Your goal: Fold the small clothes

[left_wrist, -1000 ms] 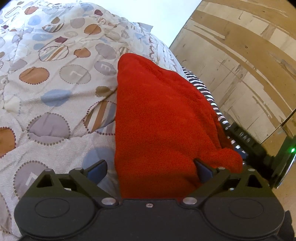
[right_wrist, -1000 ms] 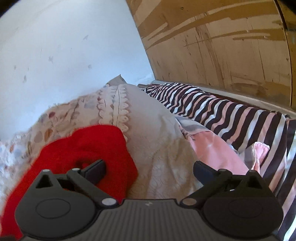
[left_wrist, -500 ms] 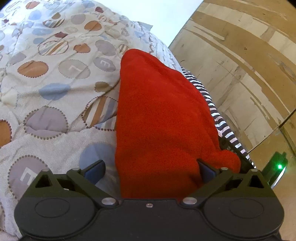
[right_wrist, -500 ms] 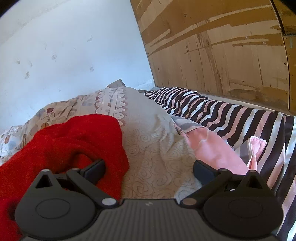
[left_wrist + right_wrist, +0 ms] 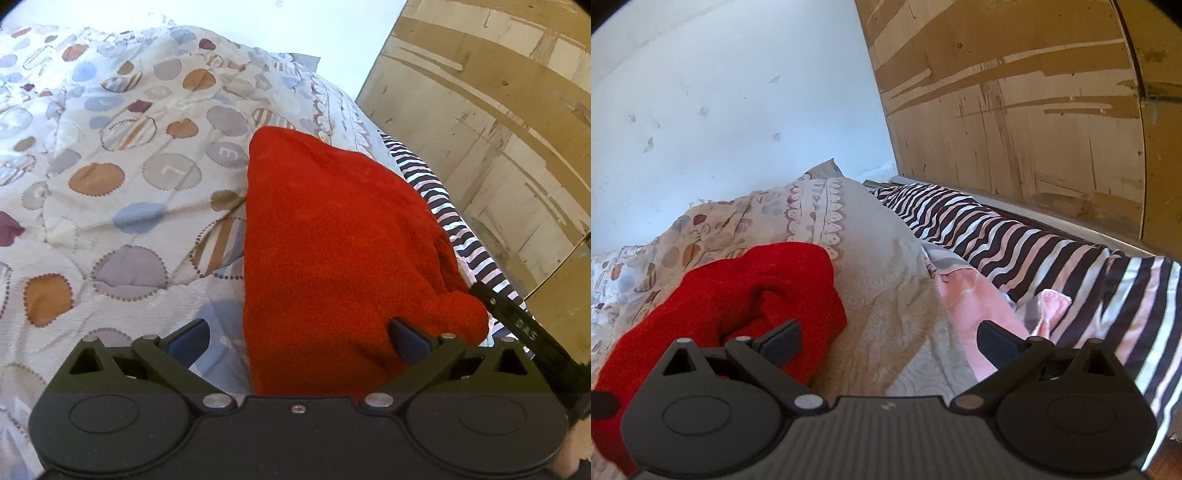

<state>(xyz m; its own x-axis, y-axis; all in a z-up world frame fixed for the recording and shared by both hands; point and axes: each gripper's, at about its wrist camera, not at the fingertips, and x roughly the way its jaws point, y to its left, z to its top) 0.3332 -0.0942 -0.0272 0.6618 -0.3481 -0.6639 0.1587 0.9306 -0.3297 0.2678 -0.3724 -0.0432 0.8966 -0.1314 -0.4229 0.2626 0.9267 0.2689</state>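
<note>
Left gripper [image 5: 297, 338] drawn back, jaws wide, red garment [image 5: 332, 236] seemingly folded

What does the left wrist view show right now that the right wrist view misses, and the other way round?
Only the left wrist view shows the circle-patterned quilt top, the red garment's flat upper face, and a black device beside it, probably the other hand-held gripper. Only the right wrist view shows the pink cloth and the bunched fold at the red garment's near end. Both show the red garment, the striped bedding, the wooden panel, and an open hand-held gripper: left, right.
</note>
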